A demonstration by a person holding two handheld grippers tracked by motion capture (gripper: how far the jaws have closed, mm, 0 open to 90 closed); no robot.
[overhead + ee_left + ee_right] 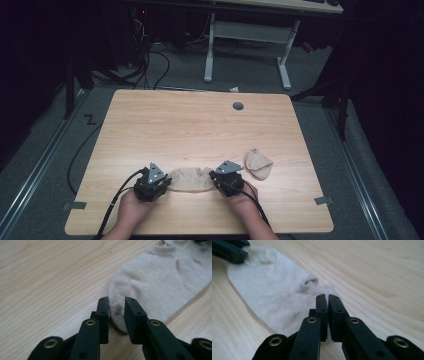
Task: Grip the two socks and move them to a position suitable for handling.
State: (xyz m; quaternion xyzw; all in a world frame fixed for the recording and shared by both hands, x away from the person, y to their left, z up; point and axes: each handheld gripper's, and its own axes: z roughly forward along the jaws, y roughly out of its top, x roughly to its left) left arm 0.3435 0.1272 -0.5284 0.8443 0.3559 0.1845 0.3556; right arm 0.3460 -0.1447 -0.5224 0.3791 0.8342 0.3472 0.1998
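Observation:
A beige sock [190, 180] lies flat near the table's front edge, stretched between my two grippers. My left gripper [165, 184] is at its left end. In the left gripper view the jaws [116, 301] stand slightly apart, with the rounded end of the sock [160, 282] showing in the gap between them. My right gripper [214, 177] is at the sock's right end. In the right gripper view its jaws [328, 297] are pressed nearly together at the ribbed edge of the sock [274, 290], which puckers just beyond them.
A second beige sock [258, 164] lies folded on the wooden table [200, 125], to the right of my right gripper. A grey cable hole [238, 106] sits near the far edge. Beyond the table stand a white desk frame [247, 35] and cables on the floor.

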